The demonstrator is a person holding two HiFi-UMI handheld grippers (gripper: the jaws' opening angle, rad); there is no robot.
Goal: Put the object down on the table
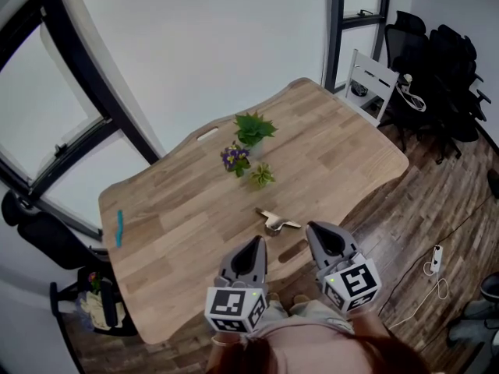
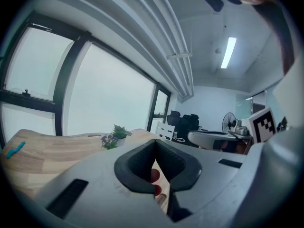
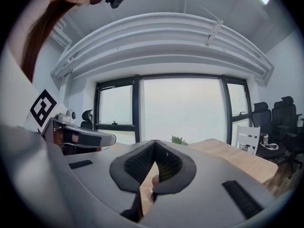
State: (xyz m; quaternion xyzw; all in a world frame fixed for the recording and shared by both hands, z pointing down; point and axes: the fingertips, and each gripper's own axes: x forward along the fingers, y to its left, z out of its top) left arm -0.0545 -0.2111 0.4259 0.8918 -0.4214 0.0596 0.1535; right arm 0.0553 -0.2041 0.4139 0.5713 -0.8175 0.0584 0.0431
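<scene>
— On the table [image 1: 179,209], towards its near edge, what is lying there?
— A small tan object [image 1: 277,221], flat on the wood, with nothing touching it.
— And the grippers?
— Both hang at the table's near edge, just short of the object. The left gripper [image 1: 257,243] has its jaws clenched together with nothing between them. The right gripper [image 1: 315,229] is clenched and empty too.
— Anything else on the table?
— Three little plants [image 1: 253,128] near its middle, and a blue item [image 1: 119,228] by its left edge.
</scene>
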